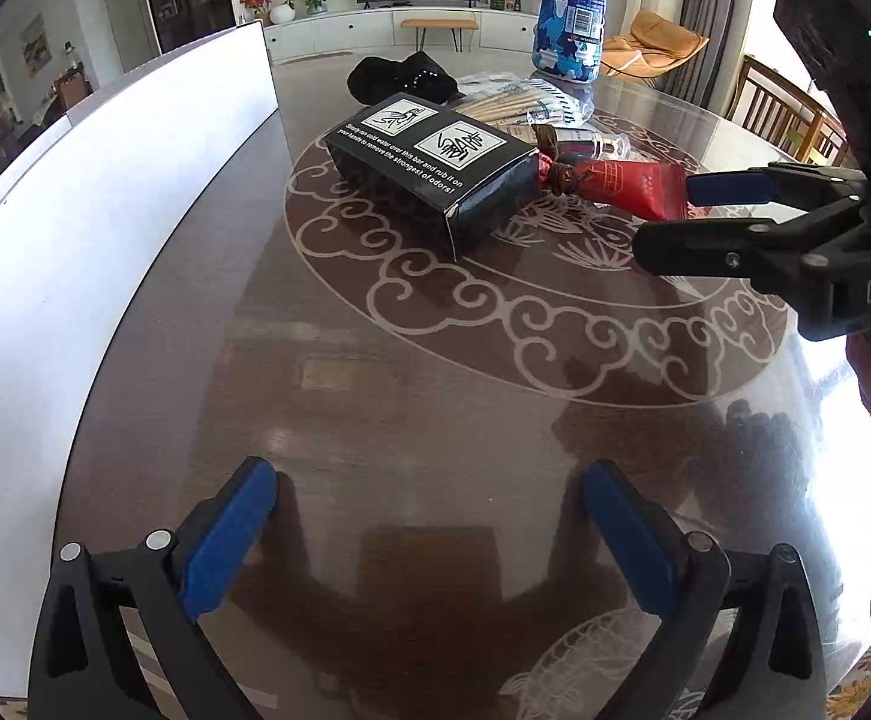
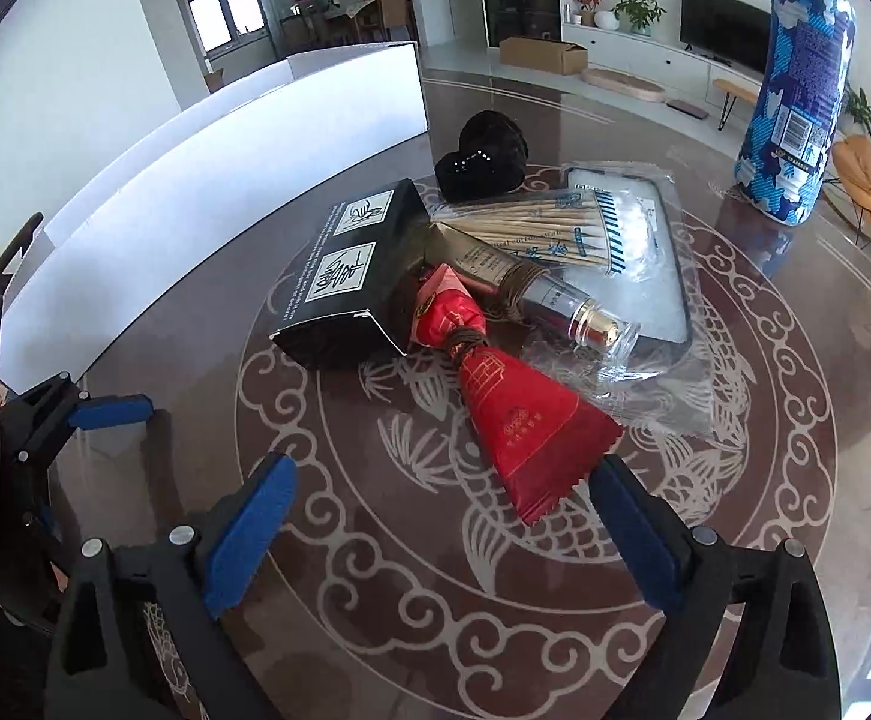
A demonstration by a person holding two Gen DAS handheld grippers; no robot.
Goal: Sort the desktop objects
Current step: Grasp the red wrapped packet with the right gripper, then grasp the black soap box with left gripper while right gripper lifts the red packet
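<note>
white tray (image 2: 207,180): contents unseen | black box (image 2: 339,276): flap shut | left tongs (image 1: 429,534) open | right tongs (image 2: 441,534) open, holding nothing

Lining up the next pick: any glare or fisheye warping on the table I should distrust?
Left wrist view: blown-out window glare on the table at its right edge, and the white box bows with fisheye curve. Right wrist view: the red packet is sharp and evenly lit; the blue roll leans from distortion.

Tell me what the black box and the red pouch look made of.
Black box: printed matte cardboard, judging by its folded flap and raw white cut edge. Red pouch: probably glossy foil or plastic film, given its sheen, zigzag-cut end and cord-tied neck.
</note>
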